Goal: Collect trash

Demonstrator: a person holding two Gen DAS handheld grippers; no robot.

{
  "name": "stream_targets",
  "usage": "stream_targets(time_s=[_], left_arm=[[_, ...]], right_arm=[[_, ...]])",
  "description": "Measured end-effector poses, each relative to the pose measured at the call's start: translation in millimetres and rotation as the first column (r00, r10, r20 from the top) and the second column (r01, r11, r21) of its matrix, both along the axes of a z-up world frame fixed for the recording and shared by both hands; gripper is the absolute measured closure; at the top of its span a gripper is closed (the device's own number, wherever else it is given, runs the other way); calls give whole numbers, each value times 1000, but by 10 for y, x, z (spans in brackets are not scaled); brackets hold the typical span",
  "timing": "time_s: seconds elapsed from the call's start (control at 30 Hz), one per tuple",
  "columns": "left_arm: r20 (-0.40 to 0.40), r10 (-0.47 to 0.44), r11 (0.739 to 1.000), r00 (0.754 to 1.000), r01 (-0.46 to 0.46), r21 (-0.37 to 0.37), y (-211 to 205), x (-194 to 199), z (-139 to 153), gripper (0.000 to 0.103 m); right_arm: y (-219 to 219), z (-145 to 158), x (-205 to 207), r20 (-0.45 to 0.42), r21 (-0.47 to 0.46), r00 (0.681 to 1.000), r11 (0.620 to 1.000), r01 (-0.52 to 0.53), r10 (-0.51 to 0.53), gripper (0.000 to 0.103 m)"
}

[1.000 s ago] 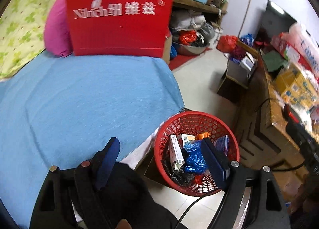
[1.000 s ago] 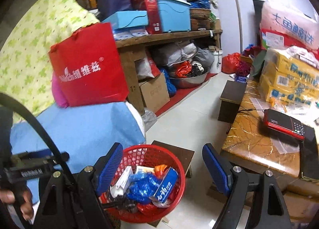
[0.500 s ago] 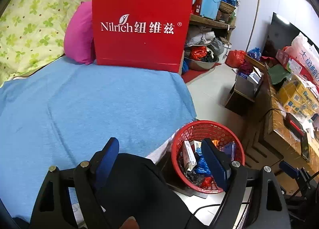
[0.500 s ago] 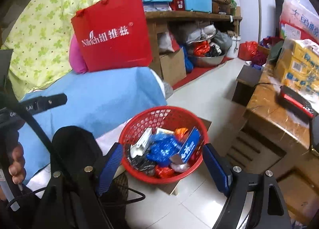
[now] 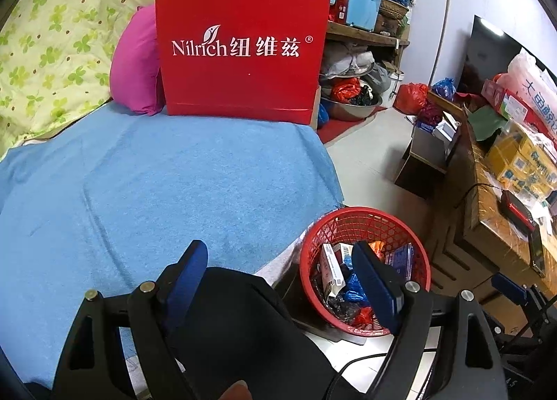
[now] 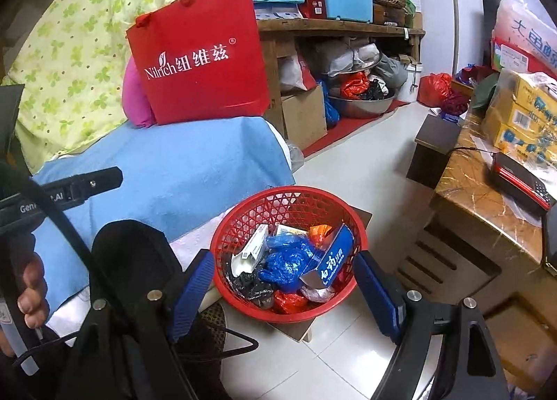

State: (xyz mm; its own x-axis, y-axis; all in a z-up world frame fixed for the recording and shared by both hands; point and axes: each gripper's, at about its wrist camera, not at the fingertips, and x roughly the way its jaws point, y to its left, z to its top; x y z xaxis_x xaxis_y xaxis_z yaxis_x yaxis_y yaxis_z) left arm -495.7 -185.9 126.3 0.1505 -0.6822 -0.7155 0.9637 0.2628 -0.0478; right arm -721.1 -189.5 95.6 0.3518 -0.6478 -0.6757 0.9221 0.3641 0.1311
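A red mesh basket (image 6: 243, 222) stands on a small stool on the floor beside the bed; it also shows in the left wrist view (image 5: 365, 217). It holds trash: a blue plastic bag (image 6: 289, 260), a white box (image 6: 252, 248), a blue carton (image 6: 330, 259), and black and red wrappers. My right gripper (image 6: 283, 299) is open and empty, held above the basket's near side. My left gripper (image 5: 283, 285) is open and empty, above a dark-clothed knee (image 5: 240, 327) at the bed's edge, left of the basket.
A bed with a blue cover (image 5: 156, 177) carries a red paper bag (image 5: 240, 51) and a pink cushion (image 5: 135, 65). A wooden table (image 6: 484, 205) with boxes and a red radio (image 6: 518, 184) is on the right. Cluttered shelves (image 6: 334, 27) stand behind. Tiled floor (image 6: 362, 156) lies between.
Both grippers have drawn back and risen from the basket, so it looks smaller and farther in both views. Both stay open and empty.
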Motion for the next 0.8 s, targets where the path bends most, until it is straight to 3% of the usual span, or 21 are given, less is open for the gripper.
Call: stream_targets(time_s=[0.8], left_arm=[[37, -23, 1000, 999, 24, -12, 12, -100, 6, 18]], right_arm=[[-11, 11, -7, -2, 2, 1000, 1000, 13, -13, 19]])
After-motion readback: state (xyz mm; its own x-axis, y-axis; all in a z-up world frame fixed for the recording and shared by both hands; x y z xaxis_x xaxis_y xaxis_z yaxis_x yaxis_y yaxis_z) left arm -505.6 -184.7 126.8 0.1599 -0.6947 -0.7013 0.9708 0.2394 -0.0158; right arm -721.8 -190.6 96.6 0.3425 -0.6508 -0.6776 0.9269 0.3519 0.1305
